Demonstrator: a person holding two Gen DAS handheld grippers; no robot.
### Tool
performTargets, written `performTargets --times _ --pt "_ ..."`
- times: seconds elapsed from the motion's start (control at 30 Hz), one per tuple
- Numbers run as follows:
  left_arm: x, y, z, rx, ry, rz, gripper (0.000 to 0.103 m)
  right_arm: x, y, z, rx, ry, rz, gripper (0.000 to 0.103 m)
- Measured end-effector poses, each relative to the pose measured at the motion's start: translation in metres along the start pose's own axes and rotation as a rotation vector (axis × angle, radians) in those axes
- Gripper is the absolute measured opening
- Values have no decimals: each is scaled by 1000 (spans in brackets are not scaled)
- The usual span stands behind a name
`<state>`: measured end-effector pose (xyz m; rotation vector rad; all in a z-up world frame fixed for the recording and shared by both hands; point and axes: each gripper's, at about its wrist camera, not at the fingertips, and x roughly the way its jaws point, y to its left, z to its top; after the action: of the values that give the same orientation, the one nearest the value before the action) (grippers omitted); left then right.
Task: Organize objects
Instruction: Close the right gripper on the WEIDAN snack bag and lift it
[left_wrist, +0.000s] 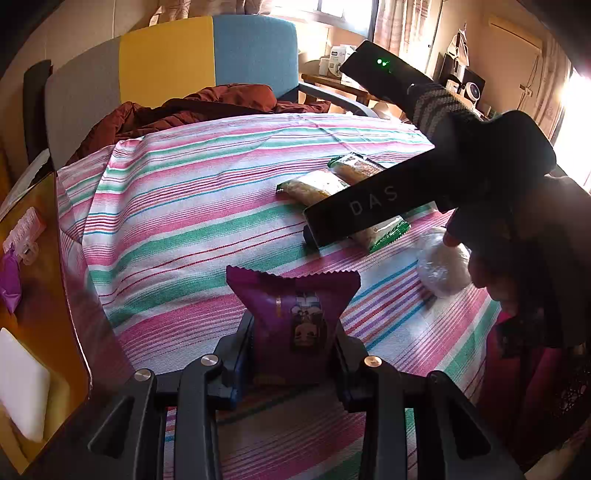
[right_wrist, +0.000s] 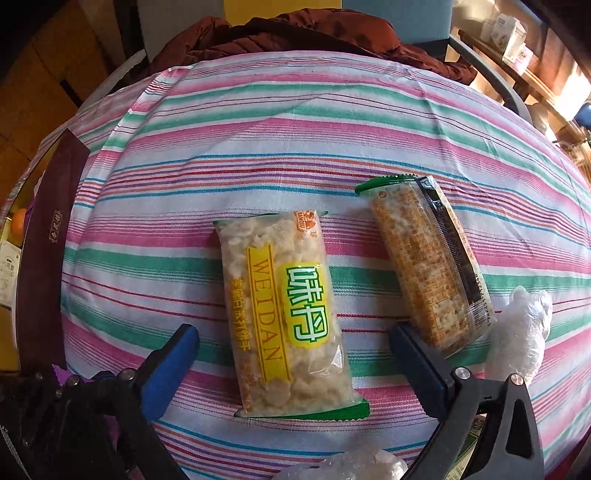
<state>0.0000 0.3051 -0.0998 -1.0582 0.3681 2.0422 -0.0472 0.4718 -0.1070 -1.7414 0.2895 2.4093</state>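
Purple snack packet (left_wrist: 295, 321) stands upright near the front edge of the desk (left_wrist: 177, 206), pinched at its lower half between the narrow-set fingers of the left tool (left_wrist: 293, 354). A striped pink, green and white cloth (right_wrist: 177, 155) covers the desk.

Past it, toward the right edge, the right tool (right_wrist: 291, 354) points steeply down with its blue-padded fingers (right_wrist: 173, 365) spread wide; no earlier view is on hand. Between those fingers, untouched by either pad, lies a clear biscuit packet marked WEIDAN (right_wrist: 288, 314), flat on the cloth with green sealed ends. Just beside it on the right lies a second, browner biscuit packet (right_wrist: 424, 266), slightly angled, its near end close to the right pad; whether they touch cannot be told. A crumpled clear plastic bundle (right_wrist: 524, 325) sits at the right edge, next to that packet, and another piece of crinkled plastic (right_wrist: 351, 465) shows at the front edge.

Beyond the far edge, a dark red jacket (left_wrist: 192, 110) is heaped on a chair with a grey, yellow and blue back (left_wrist: 166, 59).
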Motion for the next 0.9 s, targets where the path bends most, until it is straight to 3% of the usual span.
performTargets --times 0.5,0.6,0.7,0.73,0.77,0.9 --pt "0 0 0 -1 -2 1 36 -2 3 -1 -28 -3 -13 101" --pt "-1 0 0 -1 -2 0 36 -3 2 1 -27 -21 -15 90" --pt "-1 -1 0 6 -1 6 36 -9 0 4 -36 -48 -17 69" --pt "-1 -3 0 12 0 12 36 -12 2 4 -44 -61 -20 53" --pt "-2 -3 0 14 2 15 36 -14 3 5 -52 -70 -22 48" --pt "-4 -4 5 9 31 23 35 -18 6 5 -63 -88 -25 46"
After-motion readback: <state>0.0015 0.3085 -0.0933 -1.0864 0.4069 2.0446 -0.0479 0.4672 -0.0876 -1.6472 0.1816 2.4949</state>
